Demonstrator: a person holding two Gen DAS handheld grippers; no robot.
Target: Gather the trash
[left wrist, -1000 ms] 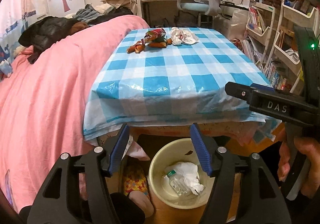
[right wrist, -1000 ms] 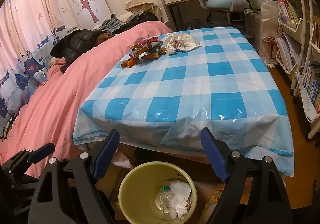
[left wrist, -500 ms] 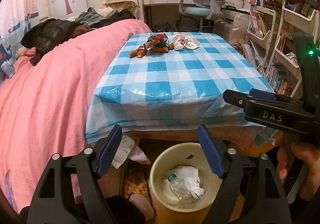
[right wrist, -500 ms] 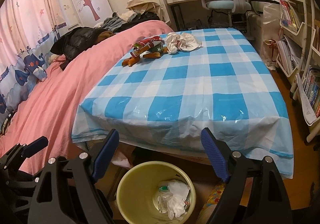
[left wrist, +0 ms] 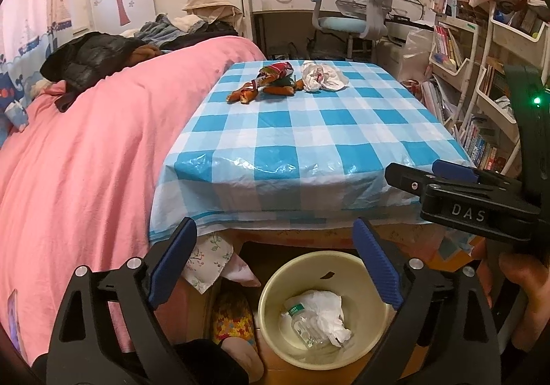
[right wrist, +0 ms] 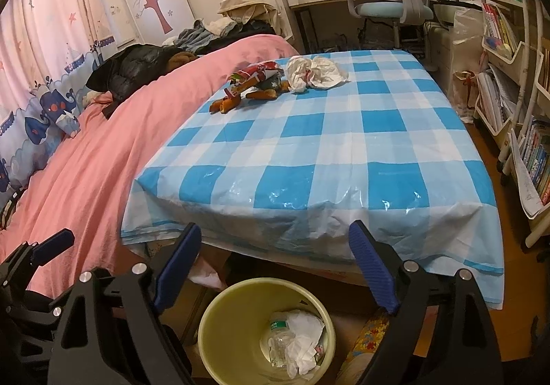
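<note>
counter (left wrist: 309,131): low, under a glossy blue-and-white checked plastic cloth, pressed against a bed with a pink cover (left wrist: 86,161). far end holds a crumpled white bag (left wrist: 321,76) touching a red snack wrapper (left wrist: 275,70) and brown wrappers (left wrist: 242,94). floor below near edge: pale yellow bin (left wrist: 275,289) containing a clear bottle (left wrist: 304,326) and crumpled white paper (left wrist: 326,309). left claw (left wrist: 275,263): above the bin, jaws just opening, wide, nothing between. right claw (right wrist: 275,268): wide open, empty, also above the bin. background: desk, blue chair (left wrist: 347,21), bookshelves (left wrist: 481,76) on the right.
</note>
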